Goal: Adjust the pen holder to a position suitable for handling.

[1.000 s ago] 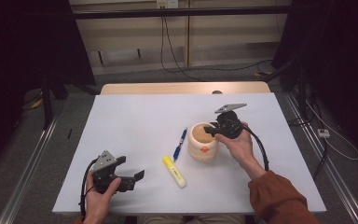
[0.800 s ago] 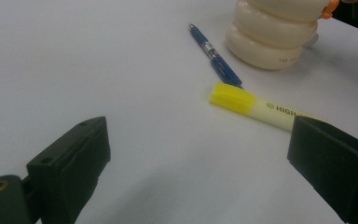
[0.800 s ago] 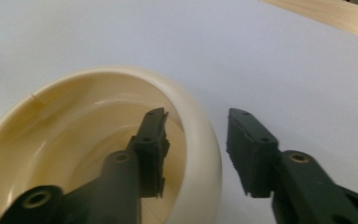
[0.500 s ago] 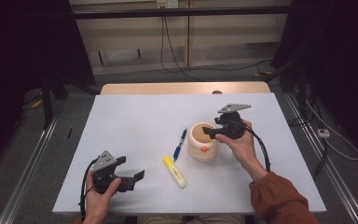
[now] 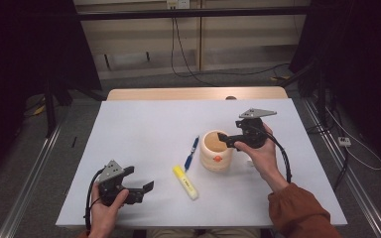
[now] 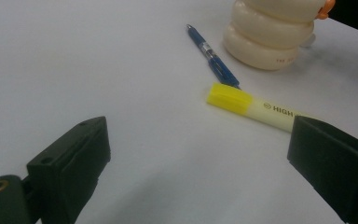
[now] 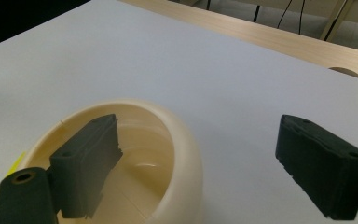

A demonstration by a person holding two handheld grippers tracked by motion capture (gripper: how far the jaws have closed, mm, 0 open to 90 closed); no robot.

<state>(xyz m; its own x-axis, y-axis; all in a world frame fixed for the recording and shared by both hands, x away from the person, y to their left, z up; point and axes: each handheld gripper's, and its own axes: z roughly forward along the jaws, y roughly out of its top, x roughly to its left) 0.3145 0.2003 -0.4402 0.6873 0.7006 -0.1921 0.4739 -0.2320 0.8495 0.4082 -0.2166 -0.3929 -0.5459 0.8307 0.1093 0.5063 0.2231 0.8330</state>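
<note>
High view: my right gripper hangs over the rim of the cream ribbed cup in the middle of the white table.
Its jaws have just been opening and now stand wide, gripping nothing; in the right gripper view one jaw sits over the cup's hollow and the other out past its rim. My left gripper rests near the table's front edge, jaws spread and empty. A yellow highlighter and a blue pen lie just left of the cup, between the two grippers.
</note>
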